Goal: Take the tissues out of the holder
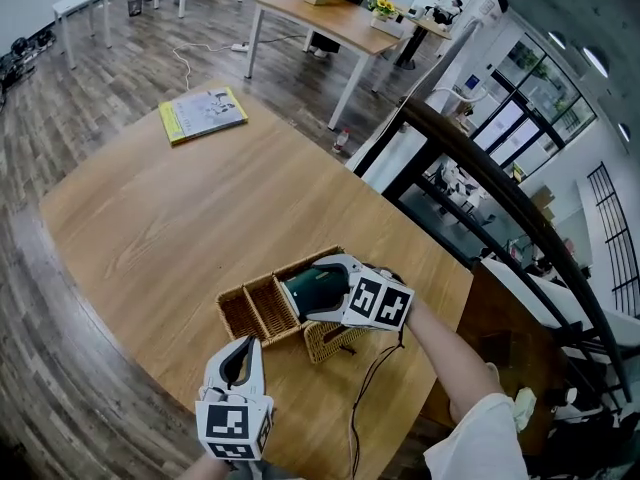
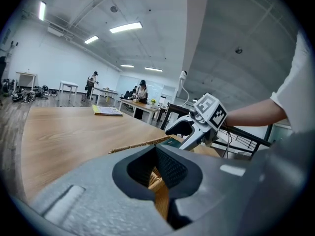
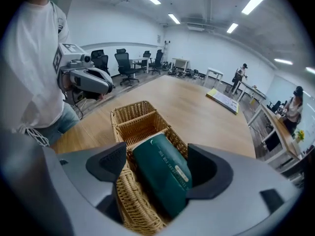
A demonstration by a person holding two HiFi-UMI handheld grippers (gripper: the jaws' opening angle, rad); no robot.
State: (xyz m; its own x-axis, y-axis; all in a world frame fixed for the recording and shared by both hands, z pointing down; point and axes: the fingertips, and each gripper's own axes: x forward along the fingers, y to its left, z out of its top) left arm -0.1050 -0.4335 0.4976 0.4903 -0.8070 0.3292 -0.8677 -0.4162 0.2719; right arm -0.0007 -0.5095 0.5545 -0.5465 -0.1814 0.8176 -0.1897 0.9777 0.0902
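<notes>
Where plank floor (image 1: 60,98) spreads, wooden table (image 1: 150,228) bears basket (image 1: 255,313)

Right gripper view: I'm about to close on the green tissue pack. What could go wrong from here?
1. The right gripper is open astride the tissue pack, but one pad sits over the wicker basket wall. Closing may pinch wicker along with the pack.
2. The pack seems to fill its compartment tightly. Lifting it could drag the basket up, and only the left gripper, clamped on one wall, steadies it.
</notes>
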